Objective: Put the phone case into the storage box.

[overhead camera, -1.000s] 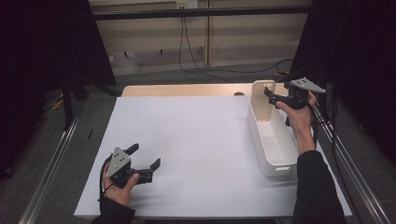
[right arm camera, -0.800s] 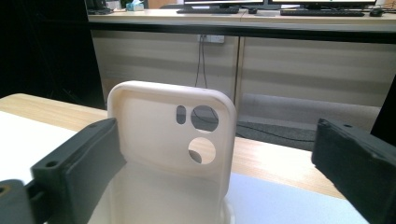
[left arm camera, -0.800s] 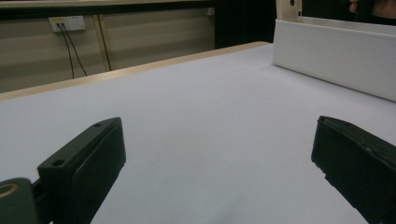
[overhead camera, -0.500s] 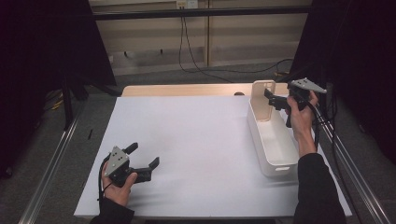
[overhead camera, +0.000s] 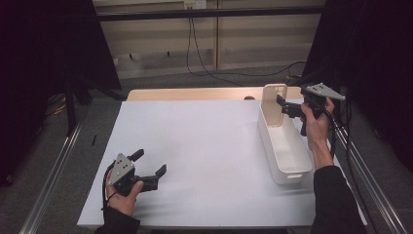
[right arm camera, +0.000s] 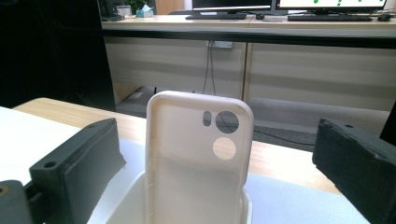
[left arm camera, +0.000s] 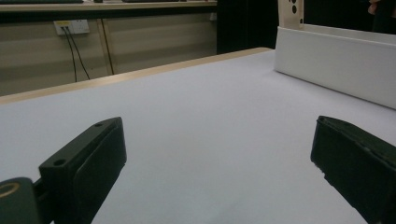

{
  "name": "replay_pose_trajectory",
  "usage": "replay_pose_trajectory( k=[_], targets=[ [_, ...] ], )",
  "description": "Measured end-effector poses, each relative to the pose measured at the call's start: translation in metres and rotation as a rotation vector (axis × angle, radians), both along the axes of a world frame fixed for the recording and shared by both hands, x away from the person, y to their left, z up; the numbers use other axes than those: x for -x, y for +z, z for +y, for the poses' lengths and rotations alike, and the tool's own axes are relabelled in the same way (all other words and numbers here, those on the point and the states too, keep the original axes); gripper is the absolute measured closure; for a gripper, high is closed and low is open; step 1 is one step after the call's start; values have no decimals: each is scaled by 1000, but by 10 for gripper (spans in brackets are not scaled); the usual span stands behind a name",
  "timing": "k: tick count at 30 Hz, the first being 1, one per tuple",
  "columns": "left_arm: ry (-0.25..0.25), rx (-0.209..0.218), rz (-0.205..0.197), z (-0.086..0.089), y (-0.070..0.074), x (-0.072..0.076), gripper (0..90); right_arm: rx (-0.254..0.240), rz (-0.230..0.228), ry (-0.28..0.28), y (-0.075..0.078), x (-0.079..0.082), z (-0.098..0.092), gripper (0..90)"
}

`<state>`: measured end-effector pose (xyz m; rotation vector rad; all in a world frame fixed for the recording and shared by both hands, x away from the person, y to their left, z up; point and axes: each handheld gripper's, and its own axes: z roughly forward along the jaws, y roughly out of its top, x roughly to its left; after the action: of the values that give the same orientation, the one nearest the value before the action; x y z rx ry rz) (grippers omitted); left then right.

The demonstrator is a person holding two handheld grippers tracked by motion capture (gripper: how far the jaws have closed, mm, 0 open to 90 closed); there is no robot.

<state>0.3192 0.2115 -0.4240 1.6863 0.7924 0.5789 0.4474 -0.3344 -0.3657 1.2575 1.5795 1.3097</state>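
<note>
A cream phone case (overhead camera: 274, 105) stands upright at the far end of a long white bin (overhead camera: 292, 175) on the right of the table. My right gripper (overhead camera: 283, 107) hovers just right of the case at its upper part. Its jaws have just been opening and now stand wide. In the right gripper view the case (right arm camera: 198, 154) rises straight ahead, beyond the open right gripper (right arm camera: 215, 154), with neither pad touching it. My left gripper (overhead camera: 150, 162) rests low over the white table near the front left, open with nothing in it (left arm camera: 219, 158).
The white sheet (overhead camera: 204, 146) covers the table and leaves a wooden strip (overhead camera: 195, 93) bare at the far edge. In the left gripper view the bin's side wall (left arm camera: 336, 60) runs along the right. Cables hang behind the table; a metal rail (overhead camera: 53, 170) runs along the left.
The right gripper has shifted very slightly beside the case, and its jaws look a touch wider. The left hand and gripper have stayed put.
</note>
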Motion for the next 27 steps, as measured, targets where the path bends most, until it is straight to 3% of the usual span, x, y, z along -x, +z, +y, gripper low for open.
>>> replay_pose_trajectory(
  k=[5, 14, 17, 24, 27],
  targets=[
    [5, 3, -3, 2, 1, 1, 33, 2, 8, 2, -1, 7, -2, 0],
    [11, -1, -2, 7, 1, 4, 33, 12, -29, -3, 0, 24, -3, 0],
    [12, -4, -2, 9, 1, 6, 33, 48, -36, -18, -1, 31, 0, 0],
    [17, 1, -4, 10, 2, 6, 34, 39, -55, -29, -2, 46, -1, 0],
    [18, -5, -5, 10, 2, 7, 34, 13, -50, -19, -5, 52, 0, 0]
  ],
)
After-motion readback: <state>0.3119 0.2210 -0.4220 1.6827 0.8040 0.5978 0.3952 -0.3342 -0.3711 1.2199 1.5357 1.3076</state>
